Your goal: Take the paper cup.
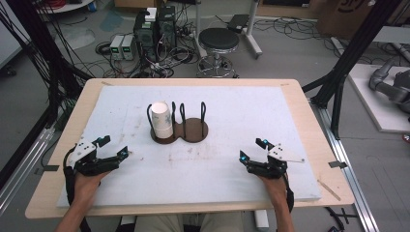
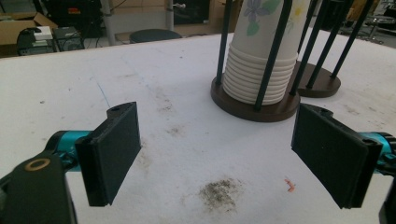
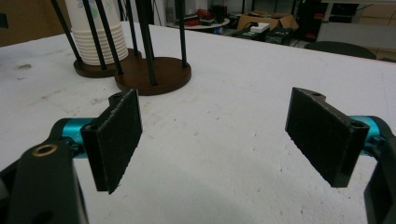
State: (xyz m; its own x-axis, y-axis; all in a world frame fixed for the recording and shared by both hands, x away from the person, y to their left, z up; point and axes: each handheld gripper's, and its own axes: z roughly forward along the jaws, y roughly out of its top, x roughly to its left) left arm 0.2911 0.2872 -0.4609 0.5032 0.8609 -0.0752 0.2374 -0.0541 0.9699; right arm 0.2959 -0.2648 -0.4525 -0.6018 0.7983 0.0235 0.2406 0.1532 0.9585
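Grippers wait spread and empty at the near edge: the left gripper [image 1: 114, 147] and right gripper [image 1: 251, 150] flank the dark wooden two-bay cup holder [image 1: 180, 131] beyond them. The stack of white flowered paper cups [image 1: 161, 118] stands inverted in the holder's left bay. A clean lift likely means approaching between the thin black rods [image 2: 270, 50] and pinching only the top cup.

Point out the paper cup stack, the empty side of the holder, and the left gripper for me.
paper cup stack [image 1: 161, 119], high view, side of the top cup.
empty holder base [image 1: 197, 129], high view, bare brown disc.
left gripper [image 1: 114, 146], high view, midway between its open fingertips.
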